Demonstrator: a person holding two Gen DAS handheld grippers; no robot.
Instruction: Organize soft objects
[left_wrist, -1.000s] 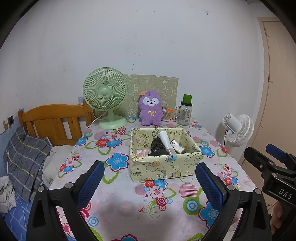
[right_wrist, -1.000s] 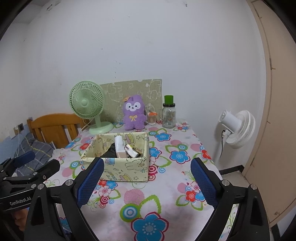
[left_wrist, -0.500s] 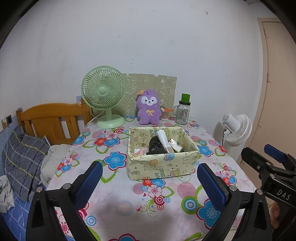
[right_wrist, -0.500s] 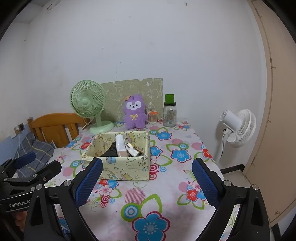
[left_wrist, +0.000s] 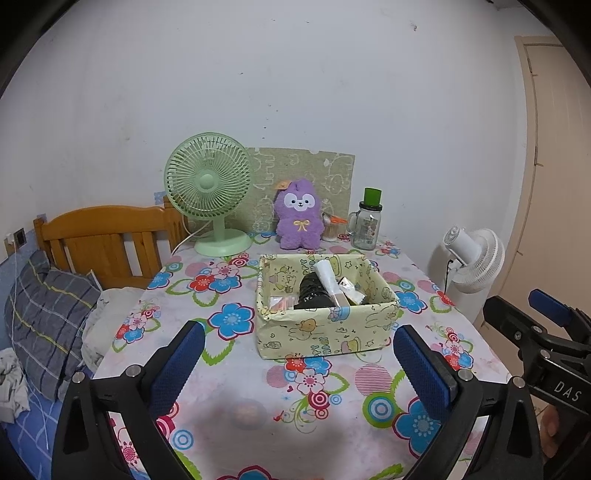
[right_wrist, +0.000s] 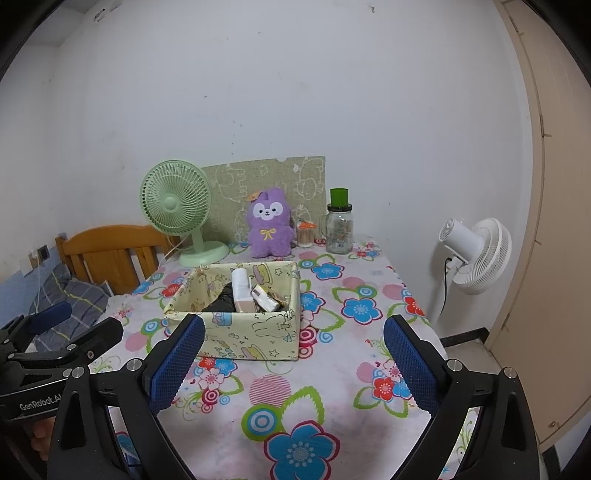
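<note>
A: Left claw (left_wrist: 297, 363) hanging wide open over near desk edge, gripping nothing. Right claw (right_wrist: 293, 360) likewise gaping, empty, blue ribbed pads (right_wrist: 179, 363) well apart.

B: Purple plush toy (left_wrist: 298, 214) sitting upright at back of desk (left_wrist: 258, 398), betw. green fan (left_wrist: 208, 184) & glass jar (left_wrist: 366, 225). Fuzzy pile, yellow bow on chest.

A: Fabric-covered box (left_wrist: 325, 332) standing mid-desk, squarish, cartoon print, holding a white tube, dark bundle, small packets.

B: Left view only: showing grey plaid pillow (left_wrist: 48, 314) & crumpled bedding beside desk. Right view catching just a corner of it.

A: Right view only: giving fuller look at beige cupboard side (right_wrist: 535, 258) & floor by white standing fan (right_wrist: 476, 254).

B: Both views: glimpsing other claw at frame edge. Slatted wooden headboard (left_wrist: 103, 243) showing too. Glossy floral cloth covering desk.
</note>
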